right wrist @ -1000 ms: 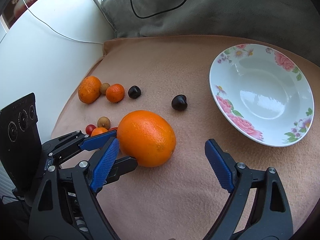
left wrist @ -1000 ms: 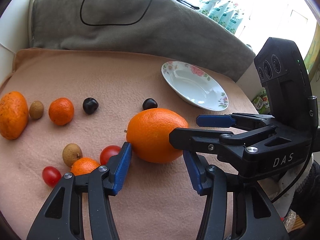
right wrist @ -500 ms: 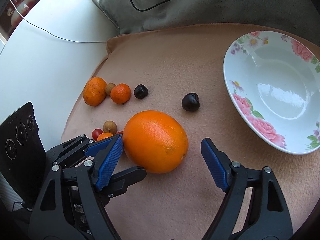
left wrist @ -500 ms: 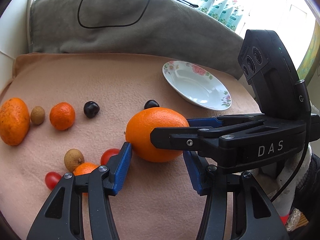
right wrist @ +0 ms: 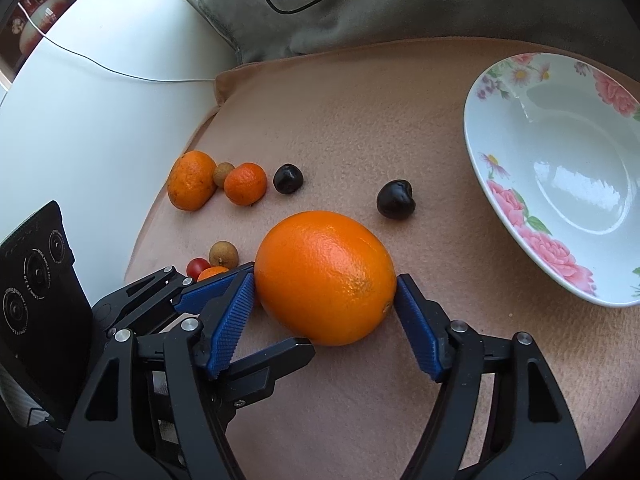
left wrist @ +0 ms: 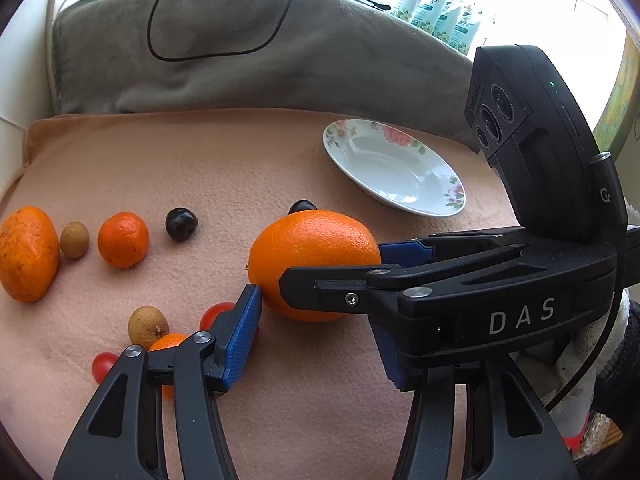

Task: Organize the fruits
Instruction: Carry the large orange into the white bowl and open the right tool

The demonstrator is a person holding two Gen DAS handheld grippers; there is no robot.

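A big orange lies on the beige cloth. My right gripper straddles it, its jaws closing, and both blue pads touch the orange's sides. In the left wrist view the same orange lies just beyond my left gripper, which stands open with nothing between its fingers. Its left fingertip is at the orange's lower left edge. The right gripper crosses in front and hides the left gripper's right finger. A white flowered plate stands to the right, holding nothing.
A large mandarin, a longan, a small mandarin and two dark cherries lie in a row. Another longan, cherry tomatoes and a mandarin lie by my left finger. A grey cushion with a black cable lies behind.
My right gripper has moved in around the big orange and its jaws have narrowed from wide apart to touching it. The left gripper and the orange have stayed in place.
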